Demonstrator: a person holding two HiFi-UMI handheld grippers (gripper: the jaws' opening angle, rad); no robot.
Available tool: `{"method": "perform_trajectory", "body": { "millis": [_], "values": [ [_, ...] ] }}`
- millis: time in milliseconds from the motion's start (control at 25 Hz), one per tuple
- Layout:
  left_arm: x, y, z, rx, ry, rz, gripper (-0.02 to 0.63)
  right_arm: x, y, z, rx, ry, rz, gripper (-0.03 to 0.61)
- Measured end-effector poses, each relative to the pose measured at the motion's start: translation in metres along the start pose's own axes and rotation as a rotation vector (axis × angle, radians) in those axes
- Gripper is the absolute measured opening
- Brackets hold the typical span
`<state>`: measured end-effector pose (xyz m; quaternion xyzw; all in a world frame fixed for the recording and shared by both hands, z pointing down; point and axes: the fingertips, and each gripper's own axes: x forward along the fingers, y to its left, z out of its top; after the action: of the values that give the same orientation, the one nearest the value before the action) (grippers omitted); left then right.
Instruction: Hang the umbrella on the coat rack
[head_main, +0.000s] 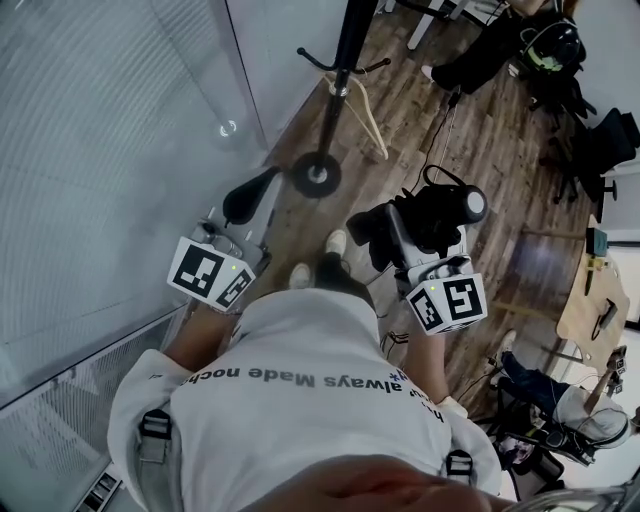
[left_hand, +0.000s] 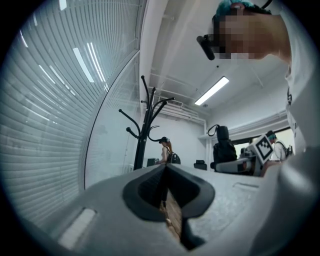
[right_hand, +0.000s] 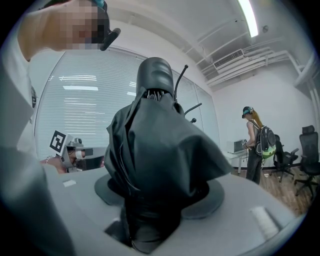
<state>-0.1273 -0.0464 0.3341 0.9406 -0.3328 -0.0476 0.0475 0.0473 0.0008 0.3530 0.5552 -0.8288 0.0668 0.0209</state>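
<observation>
Wood floor (head_main: 480, 150) office, with a glass wall with blinds (head_main: 100, 150) running down the left. A black coat rack (head_main: 335, 100) stands near the glass, just ahead of the person. Both grippers are held out roughly level. The right gripper (head_main: 405, 240) is clamped on the folded black umbrella (right_hand: 160, 150), clear of the rack. The left gripper (left_hand: 165, 175) has its jaws pressed together with nothing in them.

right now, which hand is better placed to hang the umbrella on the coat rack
Right. The right gripper is clamped on the folded black umbrella, with the coat rack standing just ahead. The left gripper is shut and empty, so it would probably need a handover first.
</observation>
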Motion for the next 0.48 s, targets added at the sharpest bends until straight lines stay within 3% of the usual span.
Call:
{"method": "perform_trajectory", "body": {
  "millis": [480],
  "values": [
    [0.098,0.012,0.008,0.029,0.001,0.05,0.003,0.05,-0.085,0.018,-0.004,-0.004,0.072,0.259]
  ]
}}
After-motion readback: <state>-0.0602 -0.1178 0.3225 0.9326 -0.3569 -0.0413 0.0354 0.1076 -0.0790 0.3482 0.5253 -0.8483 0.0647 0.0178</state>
